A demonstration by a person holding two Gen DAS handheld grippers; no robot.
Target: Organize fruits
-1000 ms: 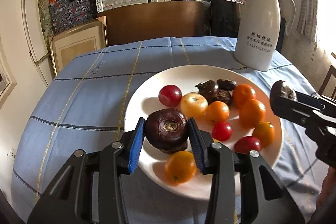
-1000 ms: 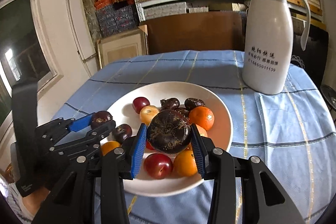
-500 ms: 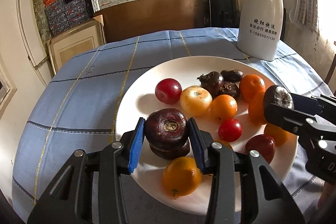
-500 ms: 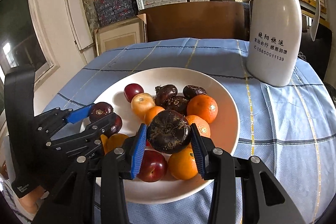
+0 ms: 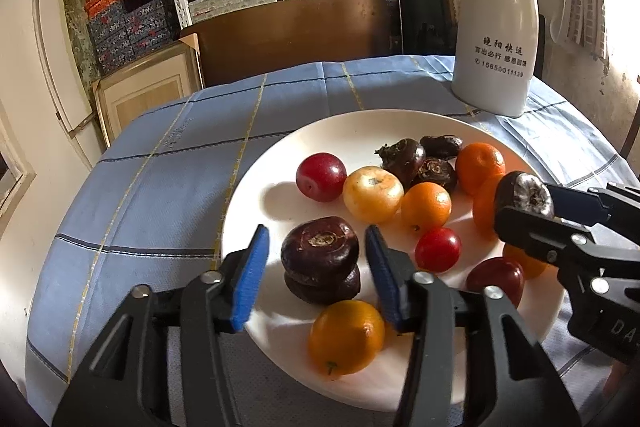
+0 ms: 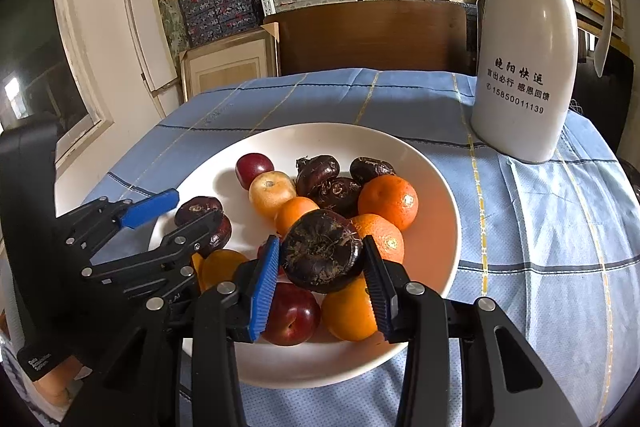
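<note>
Two grippers: both over the white plate (image 5: 248, 211), each with a dark water chestnut between blue pads.
Left gripper (image 5: 318, 267): jaws just opened, now parted with clear gaps on both sides of a water chestnut (image 5: 320, 250); nothing gripped.
Released chestnut: stacked on a second water chestnut (image 5: 326, 287) at the plate's near-left part, just behind a yellow-orange citrus (image 5: 346, 337).
Right gripper (image 6: 320, 269): narrow, clamped on another water chestnut (image 6: 322, 255), held above the fruit pile.
Under that chestnut: red plum (image 6: 292, 315) and orange (image 6: 348, 311).
Farther on the plate: mandarins (image 6: 388, 201), pale yellow fruit (image 6: 272, 193), three more chestnuts (image 6: 318, 173), red plum (image 6: 254, 165).
Beyond the plate: blue checked tablecloth (image 6: 540, 247), white jug (image 6: 524, 59) with printed characters, far right.
</note>
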